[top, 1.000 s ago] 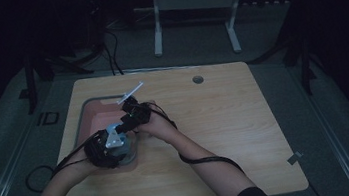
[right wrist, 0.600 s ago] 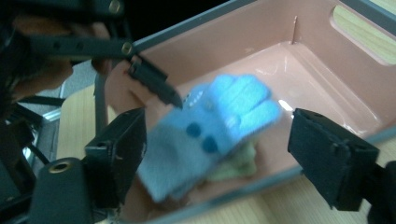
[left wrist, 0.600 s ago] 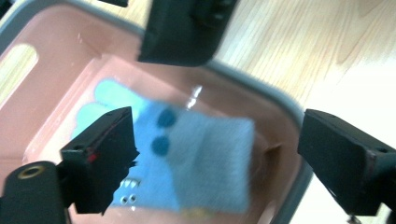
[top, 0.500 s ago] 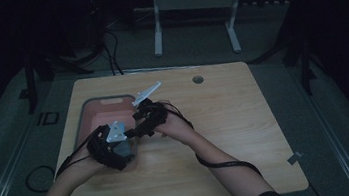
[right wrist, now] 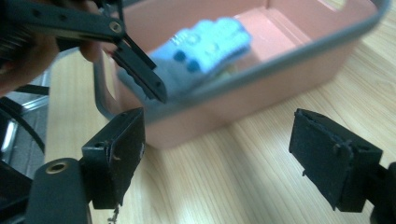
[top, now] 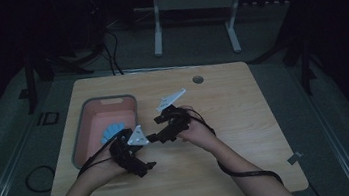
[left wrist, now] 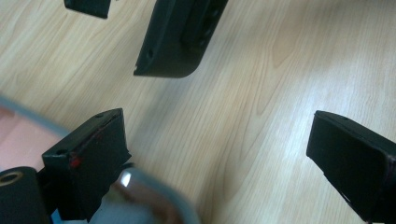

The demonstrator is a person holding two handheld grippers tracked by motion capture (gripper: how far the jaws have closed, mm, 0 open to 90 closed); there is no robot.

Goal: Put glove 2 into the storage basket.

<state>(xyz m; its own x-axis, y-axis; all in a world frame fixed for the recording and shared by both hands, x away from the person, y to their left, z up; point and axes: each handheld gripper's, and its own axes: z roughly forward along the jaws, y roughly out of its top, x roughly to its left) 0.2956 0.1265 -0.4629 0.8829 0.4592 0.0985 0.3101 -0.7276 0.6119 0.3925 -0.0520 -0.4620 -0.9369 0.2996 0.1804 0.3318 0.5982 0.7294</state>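
— Dim room, dark floor, and a pale wooden table (top: 245,119) in the middle of it. What sits farthest left on the tabletop?

— A pink rectangular plastic bin with a grey rim (top: 80,134), near the table's left edge. Inside it lies a light blue knitted glove with darker blue dots (right wrist: 212,42), loose on the bin's floor; from above it shows at the bin's near right corner.

— And the left gripper (top: 143,170)?

— Just right of the bin's near corner, above the wood. Its jaws have just been opening and now stand wide apart with nothing between them; its own view shows bare wood grain in the gap and the bin's rim at the lower left.

— Then the right gripper (top: 153,137)?

— Close beside it, a little farther right and farther up the table, pointing back toward the bin. Its jaws have also just been spreading and hold nothing; between them its view shows the bin's pink wall, with the glove beyond the rim.
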